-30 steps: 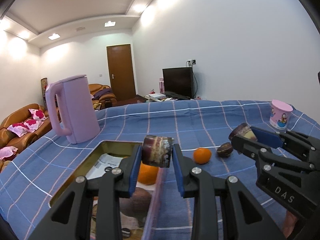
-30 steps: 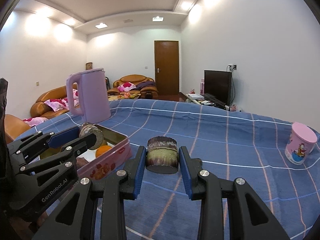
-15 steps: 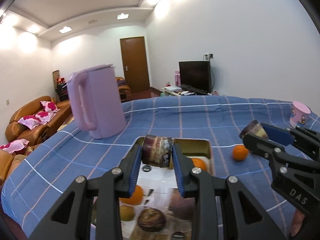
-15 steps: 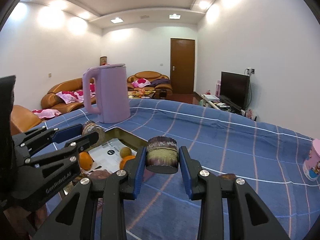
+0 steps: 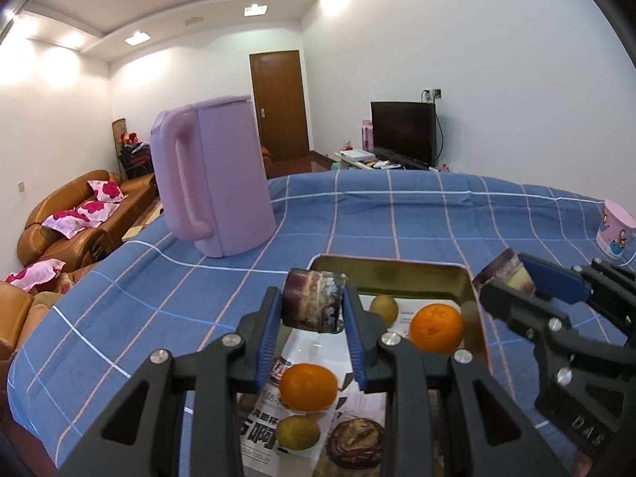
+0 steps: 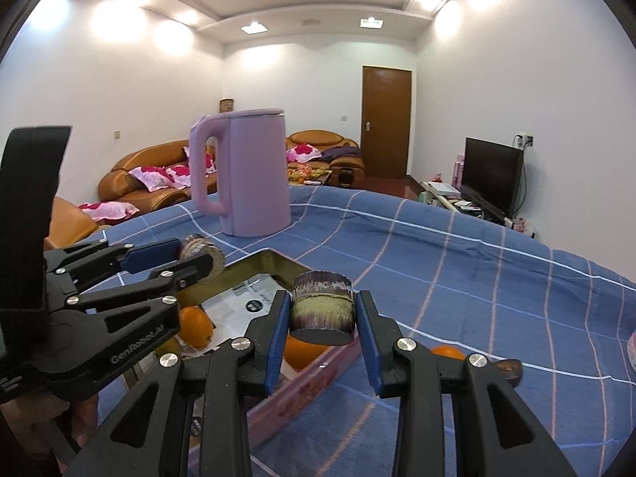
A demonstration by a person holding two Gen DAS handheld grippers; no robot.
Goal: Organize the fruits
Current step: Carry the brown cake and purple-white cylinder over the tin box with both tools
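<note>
Two grippers, left [image 5: 312, 336] and right [image 6: 322, 336], are each clenching a cane piece [image 5: 313, 305] over the tin's [image 5: 389, 274] far end, so lowering before letting go seems wise.

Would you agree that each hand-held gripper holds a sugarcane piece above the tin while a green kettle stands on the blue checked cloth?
Not quite: the kettle is pink-lilac, not green, as the left wrist view shows. The rest holds: left hand-held gripper and right hand-held gripper each clamp a sugarcane piece above the tin on the blue checked cloth.
</note>
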